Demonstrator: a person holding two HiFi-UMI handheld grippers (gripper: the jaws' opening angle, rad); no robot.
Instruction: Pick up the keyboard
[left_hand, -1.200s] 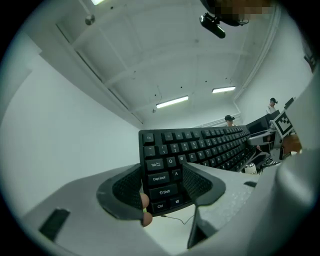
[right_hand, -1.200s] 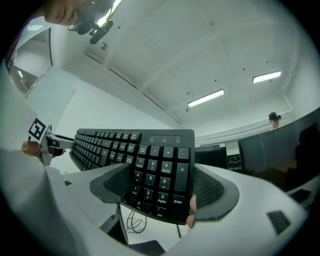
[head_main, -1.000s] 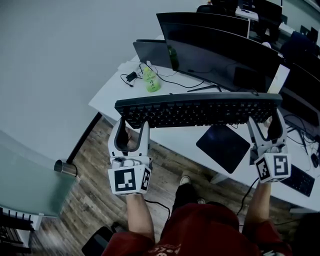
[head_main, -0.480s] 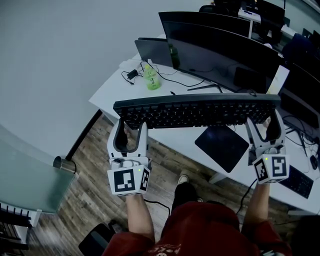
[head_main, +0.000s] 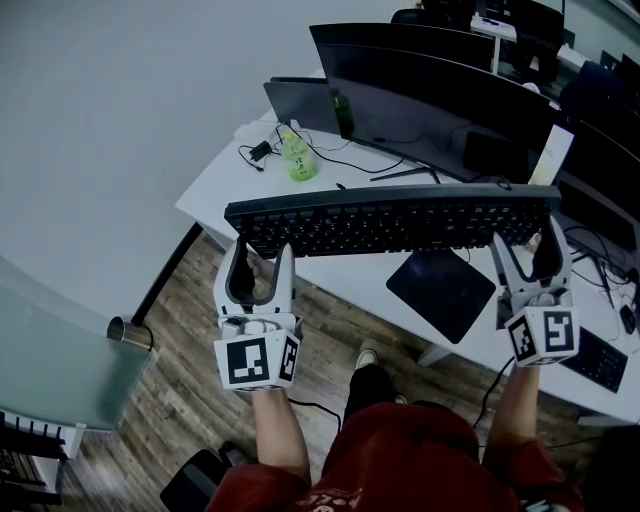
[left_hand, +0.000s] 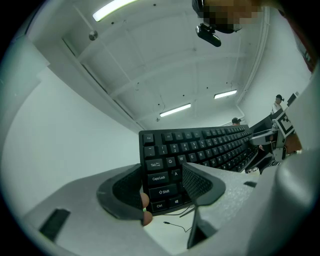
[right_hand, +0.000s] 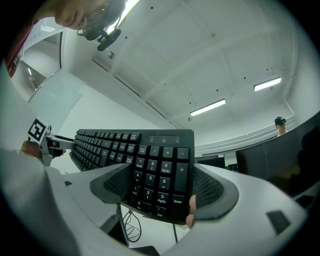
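A long black keyboard (head_main: 390, 215) hangs level above the white desk (head_main: 215, 185), carried at both ends. My left gripper (head_main: 260, 262) is shut on its left end, and in the left gripper view the Ctrl and Shift keys of the keyboard (left_hand: 200, 145) sit between the gripper's (left_hand: 162, 187) pads. My right gripper (head_main: 530, 262) is shut on the right end. In the right gripper view the number pad of the keyboard (right_hand: 160, 170) fills the gap between that gripper's (right_hand: 162, 189) pads. Both grippers point slightly upward.
Behind the keyboard stand wide dark monitors (head_main: 440, 100) and a laptop (head_main: 300, 105), with a green bottle (head_main: 296, 158) and cables at the desk's left. A black mouse pad (head_main: 442, 292) lies under the keyboard. A second keyboard (head_main: 598, 360) is at right. A glass partition (head_main: 60, 360) is at left.
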